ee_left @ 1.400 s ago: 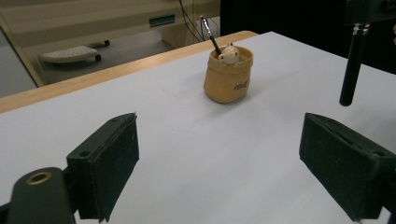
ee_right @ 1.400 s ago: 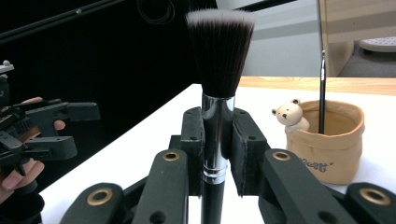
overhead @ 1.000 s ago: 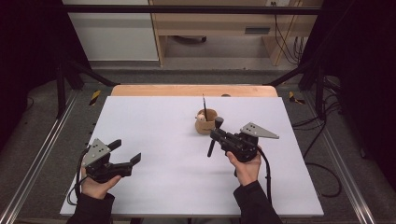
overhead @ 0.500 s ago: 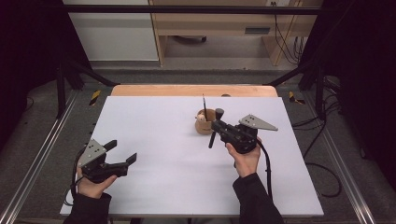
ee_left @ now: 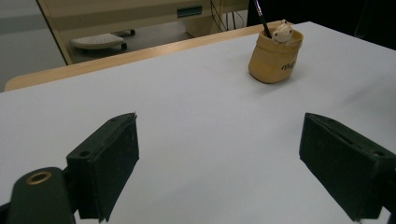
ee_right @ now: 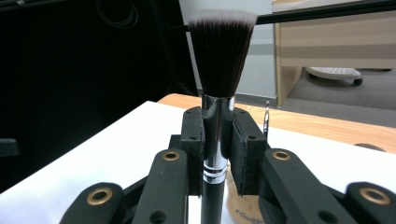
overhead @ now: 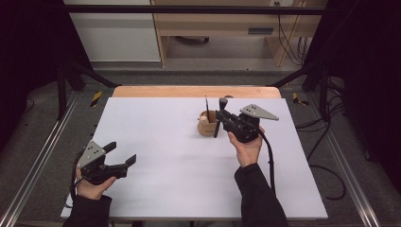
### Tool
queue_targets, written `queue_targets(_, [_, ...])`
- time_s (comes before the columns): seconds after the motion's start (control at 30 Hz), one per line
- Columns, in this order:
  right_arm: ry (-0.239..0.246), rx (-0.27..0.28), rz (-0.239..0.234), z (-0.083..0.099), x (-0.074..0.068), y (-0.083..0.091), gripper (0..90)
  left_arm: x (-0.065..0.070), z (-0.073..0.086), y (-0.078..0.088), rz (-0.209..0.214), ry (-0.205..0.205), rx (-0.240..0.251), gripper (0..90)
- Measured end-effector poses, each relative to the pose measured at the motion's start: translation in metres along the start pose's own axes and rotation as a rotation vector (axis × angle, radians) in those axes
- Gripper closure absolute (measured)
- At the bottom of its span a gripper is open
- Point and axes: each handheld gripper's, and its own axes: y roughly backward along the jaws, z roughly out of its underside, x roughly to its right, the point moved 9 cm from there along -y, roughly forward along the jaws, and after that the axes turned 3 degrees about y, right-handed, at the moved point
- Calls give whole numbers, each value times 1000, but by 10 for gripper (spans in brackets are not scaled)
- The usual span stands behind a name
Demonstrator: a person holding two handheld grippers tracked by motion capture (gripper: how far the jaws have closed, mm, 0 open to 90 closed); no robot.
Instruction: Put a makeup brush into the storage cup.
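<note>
The right tongs (overhead: pixel 221 118) are clamped on a makeup brush (ee_right: pixel 218 93) (bristles up) just beside the tan holder (overhead: pixel 207 127) on the tabletop (overhead: pixel 165 142). The left tongs (overhead: pixel 120 156) gape empty, well apart from them.

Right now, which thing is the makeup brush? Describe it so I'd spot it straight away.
On the white table, look right of centre to the small tan pouch standing there. Just beside it the right gripper is shut on the makeup brush, held bristles up. Its chrome ferrule and fanned dark bristles with pale tips set it apart from the thin black stick standing in the pouch.
</note>
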Motion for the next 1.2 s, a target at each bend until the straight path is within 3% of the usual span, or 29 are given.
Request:
queue_targets(0.73, [29,-8,113,-14,33,-25,776,0,1,-1,4,-3,-5,112])
queue_targets(1.2, [49,-14,136,-19,34,-49,776,-1,1,-1,3,-6,2,112])
